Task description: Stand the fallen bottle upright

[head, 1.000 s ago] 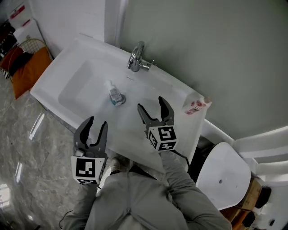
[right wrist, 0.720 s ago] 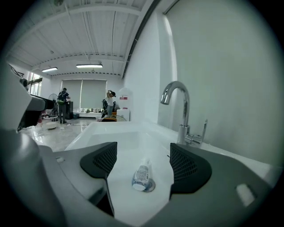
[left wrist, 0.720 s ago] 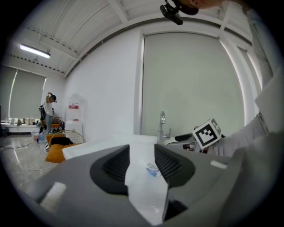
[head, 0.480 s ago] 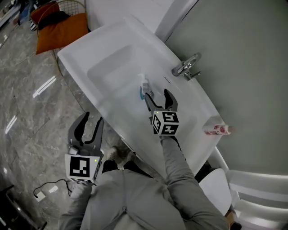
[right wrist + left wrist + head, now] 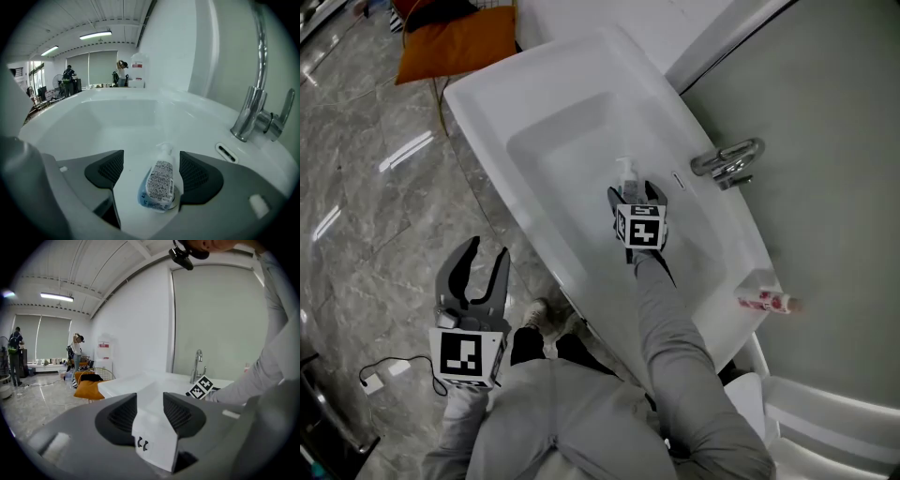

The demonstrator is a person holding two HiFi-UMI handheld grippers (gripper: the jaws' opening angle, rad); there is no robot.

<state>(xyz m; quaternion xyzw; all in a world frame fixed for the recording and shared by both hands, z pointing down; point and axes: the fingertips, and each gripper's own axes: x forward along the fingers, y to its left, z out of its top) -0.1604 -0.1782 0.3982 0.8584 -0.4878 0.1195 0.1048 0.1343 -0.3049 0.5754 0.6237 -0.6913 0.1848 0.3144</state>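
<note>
1. The right gripper (image 5: 635,194) is down in the bowl of the white sink (image 5: 487,84). Its jaws are spread wide, one on each side of the fallen bottle (image 5: 625,172).
2. In the right gripper view, the right gripper (image 5: 152,172) has a sliver of white basin showing between each dark ribbed pad (image 5: 107,171) and the bottle (image 5: 159,185). The gap is thinner on the right. The jaws are not closed on the bottle.
3. The bottle is small and clear, with a printed label. It lies on its side at the bottom of the basin, its base towards the gripper and its pump top pointing away along the bowl.
4. The chrome tap (image 5: 255,112) rises to the right of that gripper at the sink's back edge, with an overflow slot (image 5: 228,152) below it.
5. A pink-and-white tube (image 5: 766,301) lies on the ledge at the far right corner of the sink, well apart from the bottle.
6. The left gripper (image 5: 485,258) is held out over the grey marble floor (image 5: 366,187), clear of the sink's front edge. Its jaws are parted and hold nothing.
7. In the left gripper view, the left gripper (image 5: 150,408) shows only the sink's white corner in the distance between its pads.
8. An orange cushion (image 5: 455,47) sits on the floor past the far end of the sink, and a cable (image 5: 384,375) trails across the floor by the person's left side.
</note>
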